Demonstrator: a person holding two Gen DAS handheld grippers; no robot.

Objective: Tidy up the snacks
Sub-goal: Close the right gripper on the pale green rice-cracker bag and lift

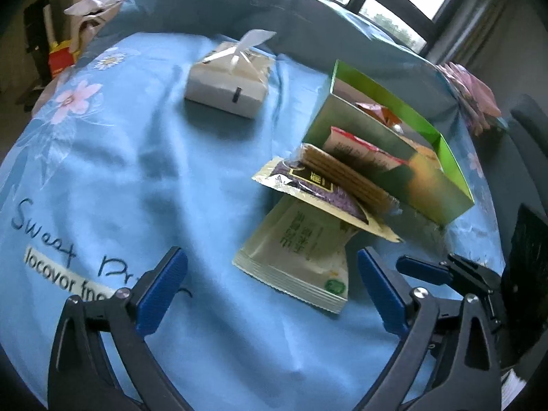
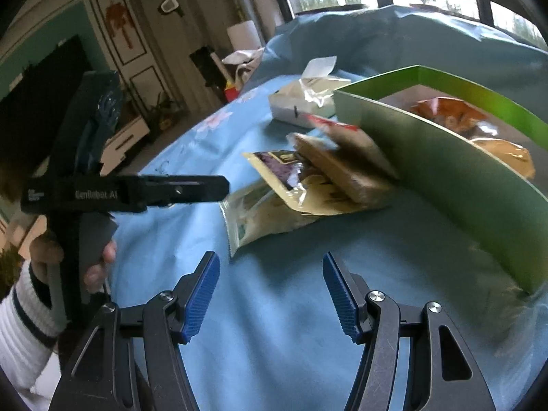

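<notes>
**Snack packets piled against the green box, both grippers empty**

The green cardboard box (image 1: 394,150) stood open on the blue floral tablecloth (image 1: 137,178). Against its near wall leaned a stack of snacks: a red-edged packet (image 1: 363,147) touching the wall, a clear-wrapped sleeve of crackers (image 1: 342,174) just in front of it, a purple-and-cream packet (image 1: 318,188) under that, and a pale green packet (image 1: 301,250) lowest, lying flat on the cloth.

The left gripper (image 1: 274,294) hovered just short of the pale green packet, its blue pads spread wide and nothing between them. The right gripper (image 2: 270,294) was held about half open over bare cloth near the box's front wall, also holding nothing.

Only the right wrist view looked into the box, where orange snack bags (image 2: 455,116) lay on its floor; it also showed the person's hand (image 2: 68,257) in a white striped sleeve gripping the left tool's handle, well left of the box. Only the left wrist view showed the printed lettering on the cloth (image 1: 61,239) and a pink flowered item (image 1: 476,99) beyond the box. Both showed the tissue pack (image 1: 229,85) behind the box
</notes>
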